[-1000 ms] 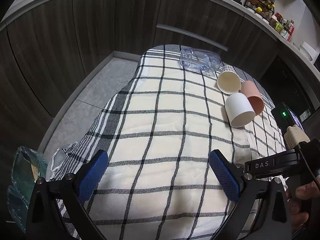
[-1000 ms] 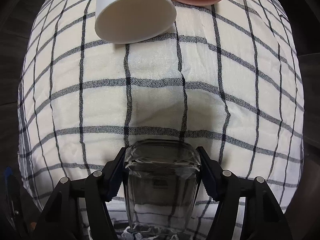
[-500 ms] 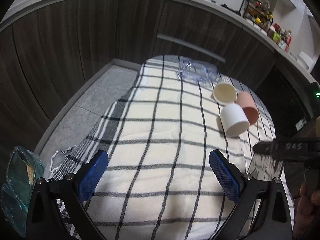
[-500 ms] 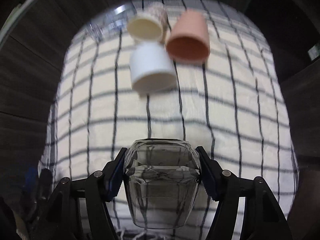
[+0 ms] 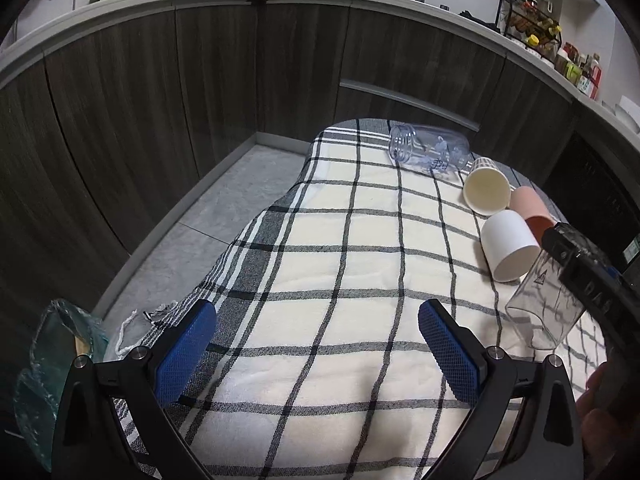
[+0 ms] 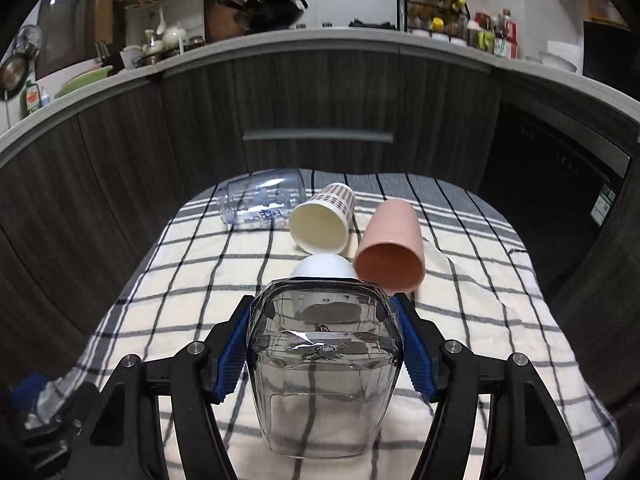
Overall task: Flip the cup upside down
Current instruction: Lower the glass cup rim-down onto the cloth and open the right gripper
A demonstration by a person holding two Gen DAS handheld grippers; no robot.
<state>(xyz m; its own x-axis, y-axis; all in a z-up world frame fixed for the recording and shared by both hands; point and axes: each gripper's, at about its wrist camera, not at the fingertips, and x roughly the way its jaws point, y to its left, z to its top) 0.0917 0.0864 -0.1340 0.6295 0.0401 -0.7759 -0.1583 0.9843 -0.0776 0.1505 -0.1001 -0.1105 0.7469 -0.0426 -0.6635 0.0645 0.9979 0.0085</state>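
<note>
On our left side, the left gripper (image 5: 316, 344) hangs over the cream cloth with black check lines (image 5: 320, 272), its blue-padded fingers (image 5: 186, 346) spread wide with nothing between them. Moving rightward across the far end of the cloth, we see a clear plastic bottle with blue print (image 6: 262, 200) lying on its side, then a paper cup with a brown plaid outside and cream inside (image 6: 322, 220) tipped over with its mouth toward us, just beside the bottle. Next come a plain white cup (image 5: 508, 246) on its side and, touching it, a salmon-pink plastic tumbler (image 6: 390, 248), also lying down with its open end toward us. Further right, the right gripper (image 6: 324, 352) is clamped on the clear faceted glass cup (image 6: 324, 376), blue pads (image 6: 230, 354) pressing its two sides. In the left wrist view we see the glass tilted, its open mouth facing down toward the cloth and its base raised into the gripper; whether the rim touches the cloth we cannot tell. The glass sits near the white cup, on the right edge of the cloth.
</note>
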